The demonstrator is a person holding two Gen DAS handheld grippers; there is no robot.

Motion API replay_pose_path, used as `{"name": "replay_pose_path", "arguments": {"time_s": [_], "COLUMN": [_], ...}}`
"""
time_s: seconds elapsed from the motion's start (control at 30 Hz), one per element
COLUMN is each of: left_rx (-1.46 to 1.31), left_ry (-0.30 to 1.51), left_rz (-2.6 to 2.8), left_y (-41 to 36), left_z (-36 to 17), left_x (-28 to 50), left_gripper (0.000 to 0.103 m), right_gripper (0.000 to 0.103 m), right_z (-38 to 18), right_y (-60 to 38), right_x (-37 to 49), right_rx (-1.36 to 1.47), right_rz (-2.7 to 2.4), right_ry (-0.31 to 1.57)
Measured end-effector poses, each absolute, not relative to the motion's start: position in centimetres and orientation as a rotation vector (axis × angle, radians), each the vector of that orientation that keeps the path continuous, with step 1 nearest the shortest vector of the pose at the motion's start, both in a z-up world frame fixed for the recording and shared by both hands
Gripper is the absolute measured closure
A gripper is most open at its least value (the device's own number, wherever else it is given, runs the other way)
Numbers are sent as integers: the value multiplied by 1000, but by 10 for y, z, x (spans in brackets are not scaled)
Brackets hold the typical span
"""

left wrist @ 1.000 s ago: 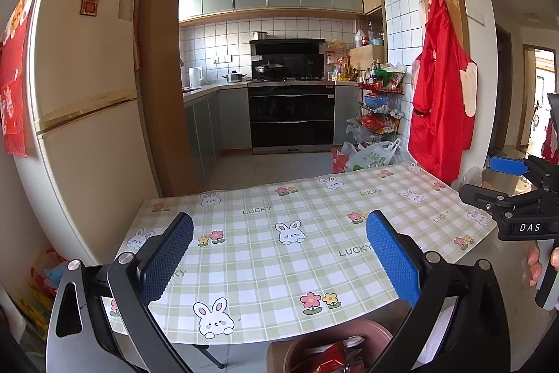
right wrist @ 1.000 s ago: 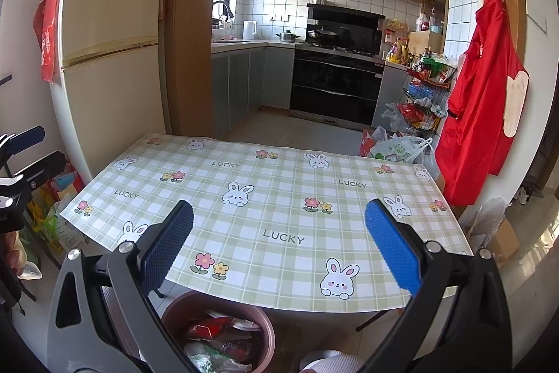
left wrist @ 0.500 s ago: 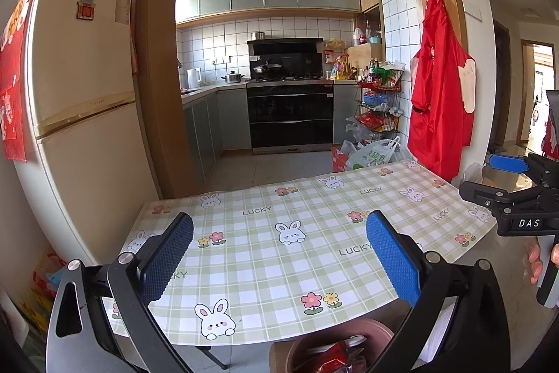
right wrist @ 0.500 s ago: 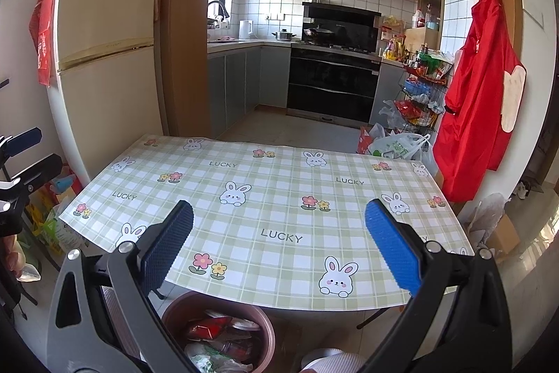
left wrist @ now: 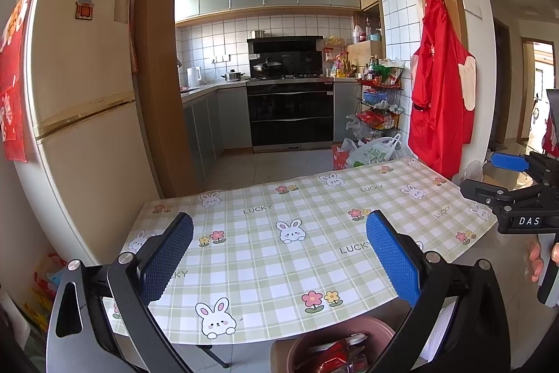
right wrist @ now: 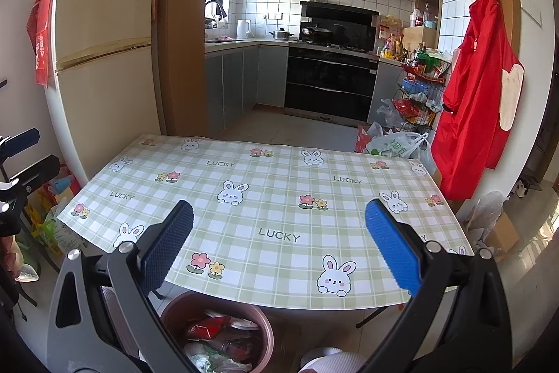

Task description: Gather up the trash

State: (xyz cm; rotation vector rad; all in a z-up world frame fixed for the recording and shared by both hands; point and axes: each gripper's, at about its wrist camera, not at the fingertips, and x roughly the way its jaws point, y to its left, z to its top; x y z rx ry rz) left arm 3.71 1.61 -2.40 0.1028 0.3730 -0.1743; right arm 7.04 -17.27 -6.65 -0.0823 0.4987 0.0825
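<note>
— Where is the trash?

— In the round, dusty-pink plastic bin (right wrist: 223, 331) standing on the floor, tucked partly under the near edge of the table with the green-and-white checked bunny-print cloth (right wrist: 279, 198). Inside lies a heap of crumpled wrappers (right wrist: 216, 338): a shiny red packet on top, white paper and pale plastic beneath it.

— Which way does it point?

— The bin stands upright with its mouth facing straight up. The red packet lies roughly flat, its long side running across the bin from left to right. From the left wrist view only the bin's far rim (left wrist: 335, 327) and a bit of red show.

— And the tongs?

— The left gripper (left wrist: 279, 259) is spread wide with nothing between its blue pads, held above the table's near edge. The right gripper (right wrist: 279, 254) is likewise spread wide and empty, with the bin below its left finger.
</note>
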Motion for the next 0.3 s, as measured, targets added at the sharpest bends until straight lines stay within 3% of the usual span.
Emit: {"name": "replay_pose_path", "arguments": {"time_s": [0.3], "left_rx": [105], "left_ry": [379], "left_rz": [-173], "left_y": [14], "left_z": [-23], "left_x": [38], "left_gripper": [6], "right_gripper": [6], "right_z": [-67], "right_y": [-173], "right_x": [71], "right_rx": [-84], "right_rz": [80], "right_ry": [499]}}
